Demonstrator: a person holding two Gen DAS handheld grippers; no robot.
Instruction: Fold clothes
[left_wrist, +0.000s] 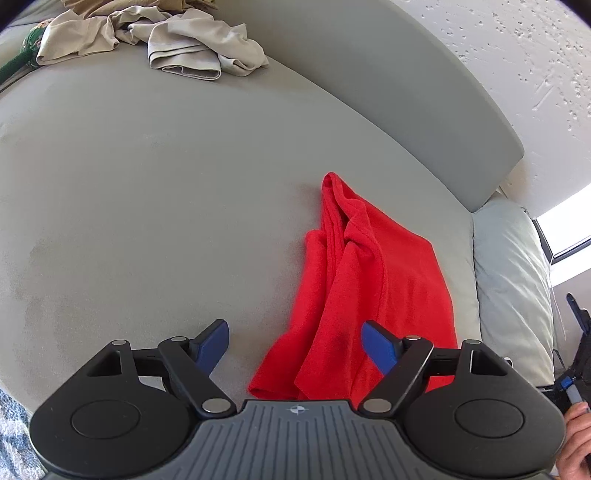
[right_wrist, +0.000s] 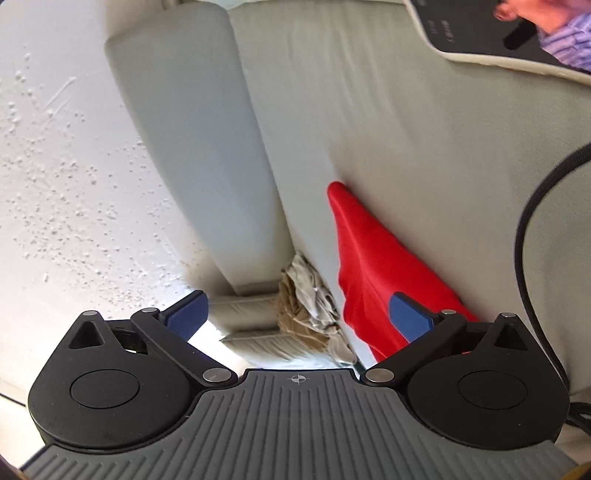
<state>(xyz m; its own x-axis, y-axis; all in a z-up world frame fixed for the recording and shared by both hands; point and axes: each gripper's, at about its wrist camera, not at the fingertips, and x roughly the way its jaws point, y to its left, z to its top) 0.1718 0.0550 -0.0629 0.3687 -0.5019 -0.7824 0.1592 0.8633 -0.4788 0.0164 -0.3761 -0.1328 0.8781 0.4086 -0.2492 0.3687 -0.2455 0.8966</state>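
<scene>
The red garment (left_wrist: 369, 280), rumpled beside the grey backrest (left_wrist: 406, 96), is judged light, limp, best pinched at its near hem; left gripper (left_wrist: 295, 347) and right gripper (right_wrist: 295, 317) are spread wide, empty.

Looks like a home, prob. a living rm. Big grey sofa (left_wrist: 155, 177) fills it; beige clothes (left_wrist: 155, 37) heaped at its far end, pillow (left_wrist: 513, 280) beside, textured white wall (left_wrist: 517, 55) behind.

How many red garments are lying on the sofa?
1. The red garment lies crumpled on the grey sofa seat, near the pillow. More could be hidden in the beige clothes pile.
</scene>
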